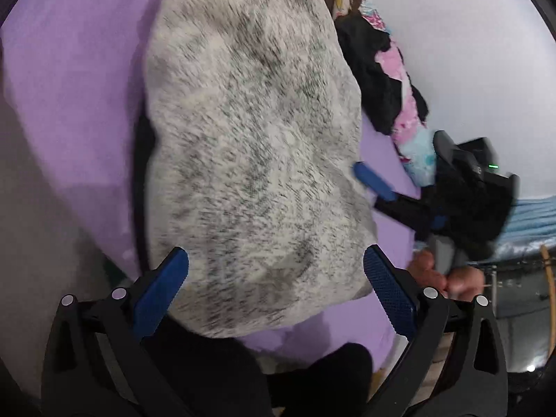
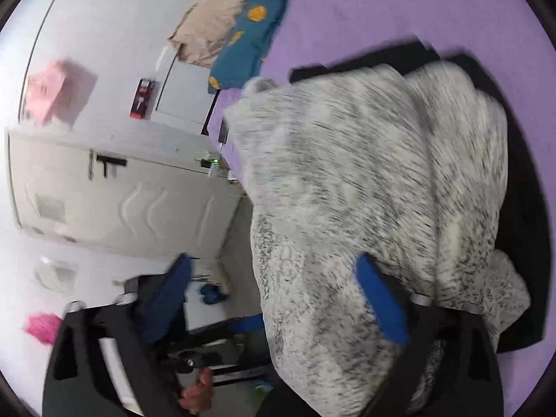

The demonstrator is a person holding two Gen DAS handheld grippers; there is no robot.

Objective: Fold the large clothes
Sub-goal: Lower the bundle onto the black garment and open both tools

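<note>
A large fluffy garment (image 1: 250, 146), white flecked with grey and with a black inner side, lies folded lengthwise on the purple bed sheet (image 1: 69, 69). My left gripper (image 1: 274, 281) is open, its blue pads on either side of the garment's near end without gripping it. My right gripper shows in the left wrist view (image 1: 375, 182) at the garment's right edge, one blue pad visible. In the right wrist view the garment (image 2: 365, 191) fills the middle and right. The right gripper (image 2: 278, 295) is open, with the garment's near edge between its wide-apart pads.
A pile of black, pink and brown clothes (image 1: 382, 69) lies along the wall beyond the garment. A beige pillow (image 2: 212, 24) and a teal cloth (image 2: 250, 41) lie at the bed's far end. A white cabinet (image 2: 121, 187) stands beside the bed.
</note>
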